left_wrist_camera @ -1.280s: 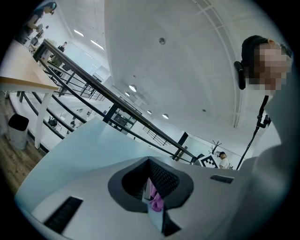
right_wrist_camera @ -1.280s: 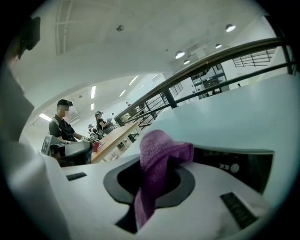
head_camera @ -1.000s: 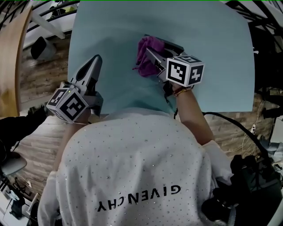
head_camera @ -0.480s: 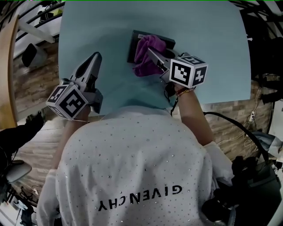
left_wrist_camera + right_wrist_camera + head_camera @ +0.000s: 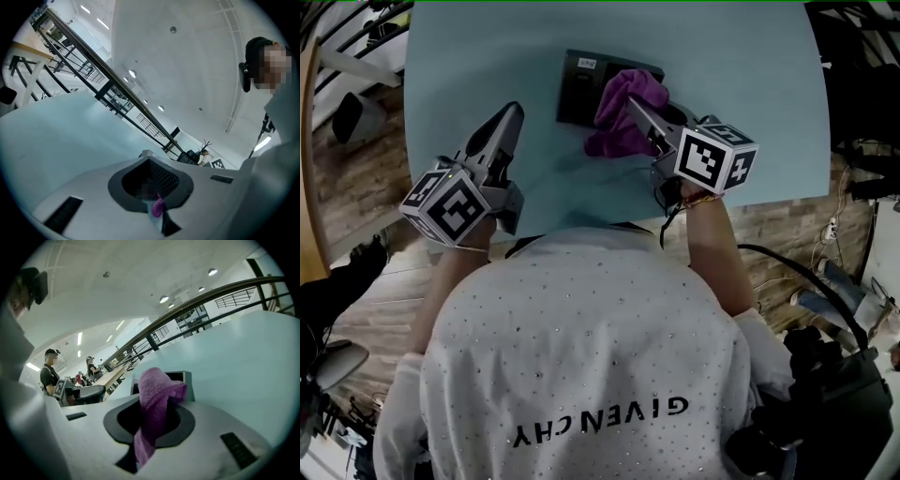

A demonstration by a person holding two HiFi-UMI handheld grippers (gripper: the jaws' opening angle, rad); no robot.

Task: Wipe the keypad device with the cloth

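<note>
A dark keypad device point(image 5: 579, 86) lies flat on the light blue table point(image 5: 750, 84), towards its far middle. A purple cloth point(image 5: 622, 114) is bunched over the device's right part and hangs onto the table in front of it. My right gripper point(image 5: 636, 105) is shut on the cloth, its tips resting over the device. In the right gripper view the cloth point(image 5: 157, 385) rises between the jaws, and the device point(image 5: 186, 377) shows just behind it. My left gripper point(image 5: 512, 114) hovers left of the device, apart from it, shut on nothing.
The table's near edge runs just in front of the person's white shirt point(image 5: 581, 375). Wooden flooring point(image 5: 342, 187) lies to the left. Cables and dark equipment point(image 5: 825, 375) sit at the lower right. Several people point(image 5: 49, 373) stand far off in the right gripper view.
The cloth, held in my right gripper, has slid rightwards across the device, uncovering the device's left part. The left gripper has kept its place beside it.
</note>
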